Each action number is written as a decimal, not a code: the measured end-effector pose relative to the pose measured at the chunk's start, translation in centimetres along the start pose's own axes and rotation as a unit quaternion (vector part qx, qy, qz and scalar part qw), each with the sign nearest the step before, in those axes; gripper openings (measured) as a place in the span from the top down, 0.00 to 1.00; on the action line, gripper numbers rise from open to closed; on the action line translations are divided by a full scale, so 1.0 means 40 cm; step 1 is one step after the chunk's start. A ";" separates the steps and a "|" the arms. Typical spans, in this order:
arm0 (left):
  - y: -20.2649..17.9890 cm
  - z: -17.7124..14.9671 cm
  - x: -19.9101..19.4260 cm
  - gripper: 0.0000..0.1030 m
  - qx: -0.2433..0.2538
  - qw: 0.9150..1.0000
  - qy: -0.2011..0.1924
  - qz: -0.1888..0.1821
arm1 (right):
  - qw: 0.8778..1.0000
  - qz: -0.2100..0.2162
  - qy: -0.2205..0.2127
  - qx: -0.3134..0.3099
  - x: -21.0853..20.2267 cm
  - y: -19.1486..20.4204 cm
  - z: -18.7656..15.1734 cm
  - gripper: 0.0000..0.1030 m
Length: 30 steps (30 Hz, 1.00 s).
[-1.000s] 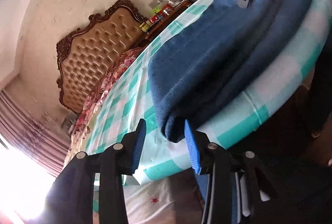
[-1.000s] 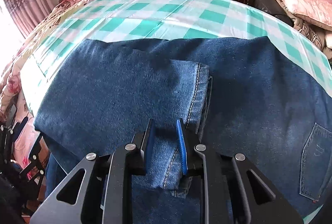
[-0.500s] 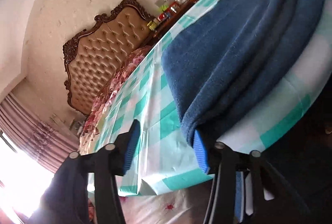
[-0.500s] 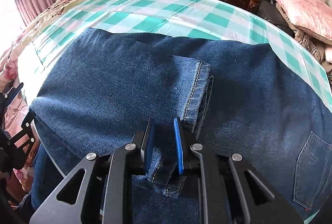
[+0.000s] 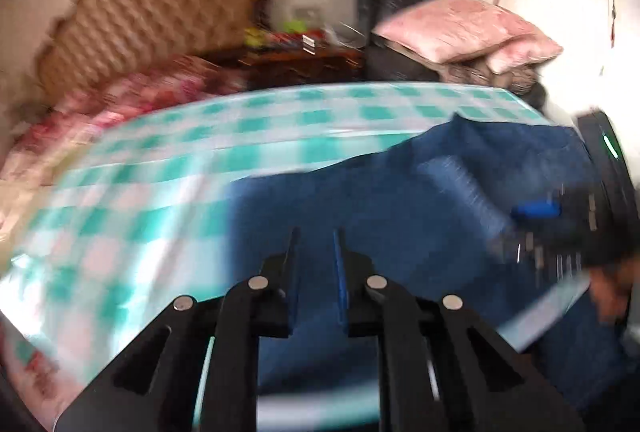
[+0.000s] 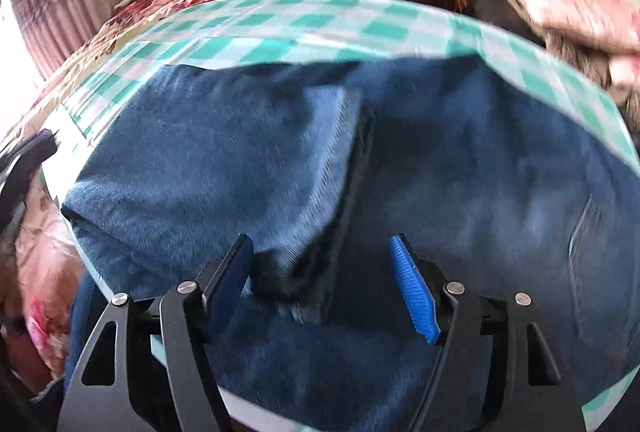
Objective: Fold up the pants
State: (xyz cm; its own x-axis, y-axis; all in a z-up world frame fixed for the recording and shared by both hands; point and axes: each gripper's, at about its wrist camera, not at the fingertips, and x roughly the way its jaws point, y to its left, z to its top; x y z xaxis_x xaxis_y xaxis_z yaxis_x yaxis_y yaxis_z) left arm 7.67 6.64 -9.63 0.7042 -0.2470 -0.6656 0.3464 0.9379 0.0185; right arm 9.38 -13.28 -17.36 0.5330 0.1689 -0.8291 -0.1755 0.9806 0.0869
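- On the checked table your folded pants lie flat.
- Your right gripper has just spread its fingers wide, releasing the hem.
- Your left gripper has just narrowed its fingers, gripping nothing.

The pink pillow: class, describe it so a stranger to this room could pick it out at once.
Start at the table with the green-checked cloth where the jeans lie. Behind its far right corner is a black chair. The pink pillow lies on it, the only pale pink cushion, unlike the red floral bedding left.
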 end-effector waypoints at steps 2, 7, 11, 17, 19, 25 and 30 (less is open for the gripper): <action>-0.027 0.059 0.097 0.86 0.015 1.000 0.025 -0.002 | 1.000 -0.002 -0.012 0.008 -0.020 -0.005 -0.005 0.33; 0.011 0.111 0.316 0.89 -0.021 0.993 0.112 0.008 | 1.000 -0.005 -0.001 0.005 -0.007 -0.006 -0.016 0.39; 0.024 0.134 0.284 0.91 -0.088 0.992 0.090 0.015 | 1.000 -0.020 -0.005 -0.007 -0.004 0.010 -0.024 0.40; -0.189 0.143 0.290 0.90 0.021 0.989 0.091 -0.112 | 1.000 -0.016 -0.007 0.008 -0.005 0.004 -0.029 0.39; -0.217 0.135 0.332 0.91 0.032 0.988 0.105 -0.111 | 1.000 -0.016 -0.006 0.009 -0.004 0.003 -0.029 0.39; -0.230 0.160 0.321 0.89 0.038 0.988 0.095 -0.118 | 1.000 -0.014 -0.012 0.014 -0.004 0.002 -0.032 0.39; -0.174 0.170 0.295 0.86 -0.019 0.987 0.078 -0.136 | 1.000 -0.002 -0.008 0.030 -0.010 -0.010 -0.029 0.39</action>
State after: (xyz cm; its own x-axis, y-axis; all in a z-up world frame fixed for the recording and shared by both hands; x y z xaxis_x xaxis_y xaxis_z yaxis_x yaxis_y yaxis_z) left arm 17.78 -4.45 -12.55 0.4825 -0.4538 -0.7492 0.4844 0.8509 -0.2034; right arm 8.27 -13.86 -17.70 0.5463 0.1663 -0.8209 -0.1239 0.9854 0.1172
